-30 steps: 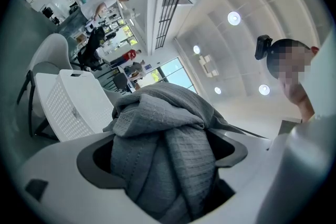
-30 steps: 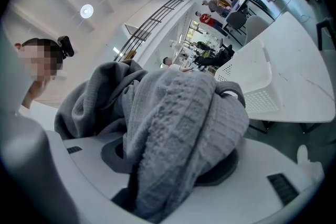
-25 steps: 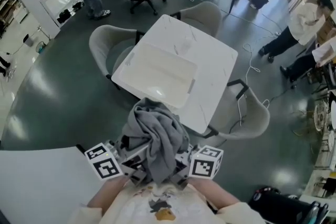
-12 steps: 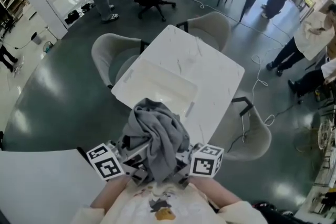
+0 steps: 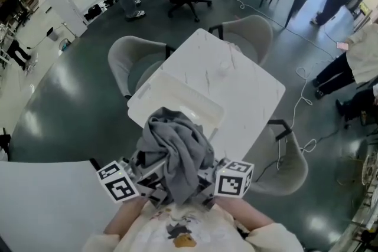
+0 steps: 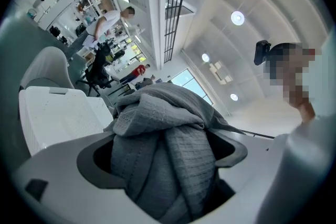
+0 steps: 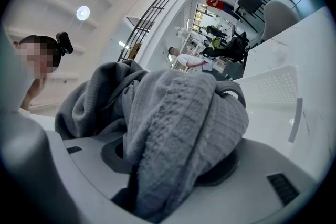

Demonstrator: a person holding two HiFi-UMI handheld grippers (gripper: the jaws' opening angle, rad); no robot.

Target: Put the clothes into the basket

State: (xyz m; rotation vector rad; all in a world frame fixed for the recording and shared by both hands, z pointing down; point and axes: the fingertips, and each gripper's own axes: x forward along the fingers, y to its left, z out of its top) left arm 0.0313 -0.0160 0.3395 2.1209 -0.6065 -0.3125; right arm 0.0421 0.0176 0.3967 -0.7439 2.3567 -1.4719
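White basket [image 5: 177, 97] is set on the near end of a white table [image 5: 242, 77]. The part of its inside that can be seen is bare white floor and perforated wall. The near rim of the basket is covered in the head view by the grey clothes [image 5: 177, 150].

The grey clothes are bunched into one bundle and carried on the near side of the basket, above its rim level, not inside it. Whether the bundle touches the basket rim cannot be told.

Left gripper [image 5: 143, 169]: jaws are held partly apart and clamped on the bundle. Thick folds are packed between them and spill over the top.

Right gripper [image 5: 208, 177]: jaws are likewise parted around a wide wad of the same fabric and pressed on it. A sleeve-like fold hangs off the side toward the basket.

Both grippers are kept level, side by side, just short of the basket. Grey chairs [image 5: 127, 59] are placed to the left of, beyond and to the right of the basket.
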